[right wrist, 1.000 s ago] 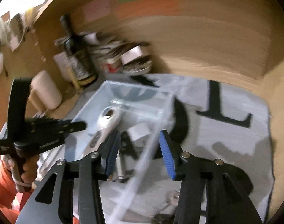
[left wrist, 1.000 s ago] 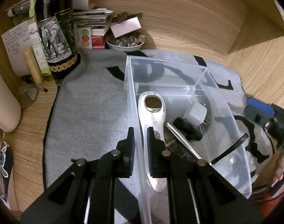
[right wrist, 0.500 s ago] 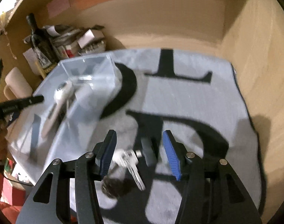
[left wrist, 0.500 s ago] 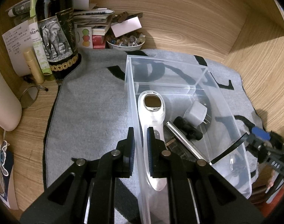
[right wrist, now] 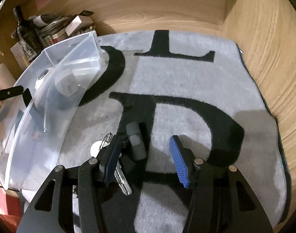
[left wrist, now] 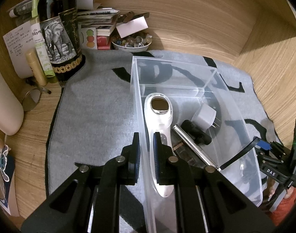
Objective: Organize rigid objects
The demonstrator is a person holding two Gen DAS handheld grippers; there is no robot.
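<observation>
Right gripper (right wrist: 146, 159) lower, over keys (right wrist: 120, 176)

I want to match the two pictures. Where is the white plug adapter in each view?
Left wrist view: the white plug adapter lies right of centre inside the clear plastic box, beside the white handheld device.
Right wrist view: it shows blurred through the box wall at upper left.
Shared landmark: the grey rug with black letters.
</observation>
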